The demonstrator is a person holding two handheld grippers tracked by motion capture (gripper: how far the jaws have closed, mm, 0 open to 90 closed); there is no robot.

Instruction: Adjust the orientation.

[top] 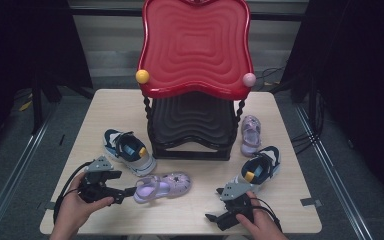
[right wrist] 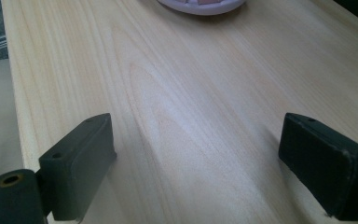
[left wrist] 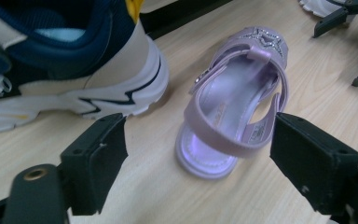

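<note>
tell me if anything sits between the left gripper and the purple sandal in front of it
Nothing visible does. The left gripper stands open with the purple sandal's heel just ahead between its jaws, bare table in the gap. The blue sneaker lies off to one side.

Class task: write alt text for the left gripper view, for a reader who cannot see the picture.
A lilac child's sandal lies on the wooden table, its heel strap between the left gripper's open black jaws without touching either one. To its left sits a navy, white and beige sneaker; the jaw tips of the other gripper show at the top right.
</note>
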